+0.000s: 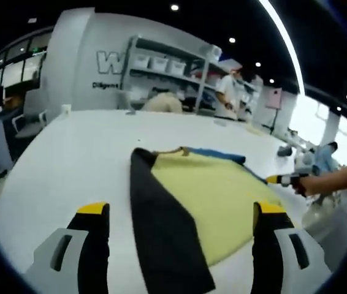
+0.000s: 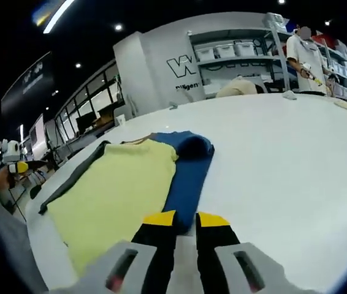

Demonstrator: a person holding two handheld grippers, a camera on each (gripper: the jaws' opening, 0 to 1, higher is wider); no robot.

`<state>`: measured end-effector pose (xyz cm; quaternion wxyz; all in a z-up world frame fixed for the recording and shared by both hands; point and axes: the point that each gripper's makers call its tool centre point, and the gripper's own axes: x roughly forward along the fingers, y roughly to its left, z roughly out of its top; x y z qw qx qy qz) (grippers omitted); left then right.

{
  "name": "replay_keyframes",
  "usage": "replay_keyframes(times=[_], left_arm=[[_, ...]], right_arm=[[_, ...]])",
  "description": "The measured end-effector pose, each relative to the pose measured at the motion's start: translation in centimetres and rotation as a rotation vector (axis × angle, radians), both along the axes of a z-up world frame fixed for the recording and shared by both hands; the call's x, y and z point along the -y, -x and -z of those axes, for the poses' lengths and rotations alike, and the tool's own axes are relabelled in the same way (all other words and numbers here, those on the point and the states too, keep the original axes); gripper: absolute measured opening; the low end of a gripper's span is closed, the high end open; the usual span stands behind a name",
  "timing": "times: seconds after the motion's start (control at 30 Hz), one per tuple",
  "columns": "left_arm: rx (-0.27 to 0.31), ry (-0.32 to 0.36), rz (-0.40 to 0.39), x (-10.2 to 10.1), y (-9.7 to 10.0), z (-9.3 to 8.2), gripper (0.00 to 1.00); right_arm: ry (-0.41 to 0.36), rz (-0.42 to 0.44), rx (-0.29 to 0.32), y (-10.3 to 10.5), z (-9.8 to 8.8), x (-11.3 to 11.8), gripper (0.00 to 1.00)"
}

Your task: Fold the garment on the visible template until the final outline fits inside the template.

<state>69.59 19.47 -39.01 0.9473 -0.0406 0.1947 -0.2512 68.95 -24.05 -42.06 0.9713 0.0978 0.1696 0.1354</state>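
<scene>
— Where is the garment?

— Flat on the white desk [image 1: 69, 159]. In the left gripper view the shirt [image 1: 222, 196] is a yellow panel with a black sleeve [image 1: 161, 226] along its left side and a blue strip [image 1: 222, 155] at its far edge. In the right gripper view the same shirt [image 2: 115, 190] has the blue part [image 2: 189, 171] lying along its right side.

— And the left gripper [image 1: 179, 217]?

— Jaws wide apart, holding nothing; the black sleeve runs between them, and they appear to hang above the cloth.

— The right gripper [image 2: 186, 222]?

— Jaws nearly together (a narrow slit between the yellow tips), right at the near end of the blue part. I cannot tell whether cloth is pinched. The same gripper [image 1: 281, 179] shows in the left gripper view, by the shirt's right edge.

— Anything behind?

— Shelves [image 2: 235, 58] with bins, and a person [image 2: 305, 61] standing beside them.
</scene>
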Motion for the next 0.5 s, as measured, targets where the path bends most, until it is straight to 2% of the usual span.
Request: replay_keyframes(times=[0.13, 0.2, 0.27, 0.43, 0.5], left_arm=[[-0.017, -0.023, 0.044, 0.3, 2.1, 0.3, 0.99], [-0.024, -0.024, 0.048, 0.4, 2.7, 0.2, 0.99], [-0.029, -0.011, 0.051, 0.5, 4.3, -0.1, 0.99], [-0.051, -0.024, 0.064, 0.6, 7.2, -0.2, 0.99], [-0.064, -0.031, 0.067, 0.6, 8.6, 0.0, 0.99]], right_arm=[[0.020, 0.000, -0.036, 2.5, 1.4, 0.5, 0.00], [0.028, -0.006, -0.045, 3.0, 1.6, 0.5, 0.00], [0.015, 0.009, -0.068, 5.7, 2.5, 0.4, 0.00], [0.006, -0.002, -0.094, 7.3, 3.5, -0.3, 0.00], [0.023, -0.029, -0.130, 8.4, 4.5, -1.4, 0.00]])
